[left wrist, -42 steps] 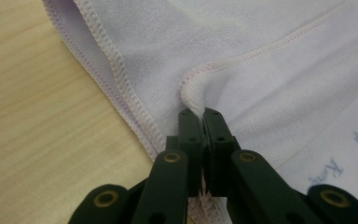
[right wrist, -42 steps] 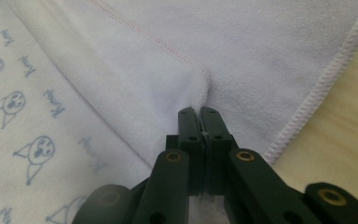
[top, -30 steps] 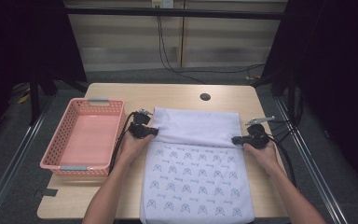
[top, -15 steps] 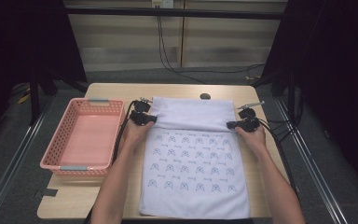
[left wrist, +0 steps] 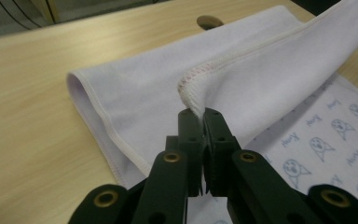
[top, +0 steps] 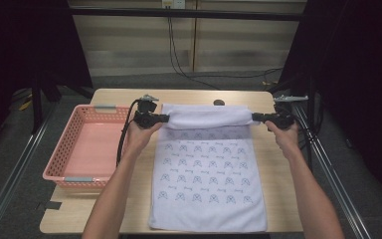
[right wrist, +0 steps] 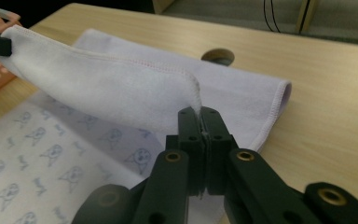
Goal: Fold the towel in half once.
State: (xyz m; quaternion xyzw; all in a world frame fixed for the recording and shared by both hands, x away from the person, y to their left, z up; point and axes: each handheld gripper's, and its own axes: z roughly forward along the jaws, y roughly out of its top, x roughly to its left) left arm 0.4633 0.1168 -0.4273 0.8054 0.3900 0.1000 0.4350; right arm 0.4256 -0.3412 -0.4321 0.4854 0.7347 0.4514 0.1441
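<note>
Left gripper [left wrist: 200, 114] and right gripper [right wrist: 199, 112] clamped on towel [top: 209, 169] corners, folded strip lifted between them near table [top: 278, 199] far edge

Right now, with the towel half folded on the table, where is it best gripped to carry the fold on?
At the two corners of the lifted hemmed edge, each from its outer side. The left gripper and right gripper already pinch the towel there, keeping that edge taut.
</note>
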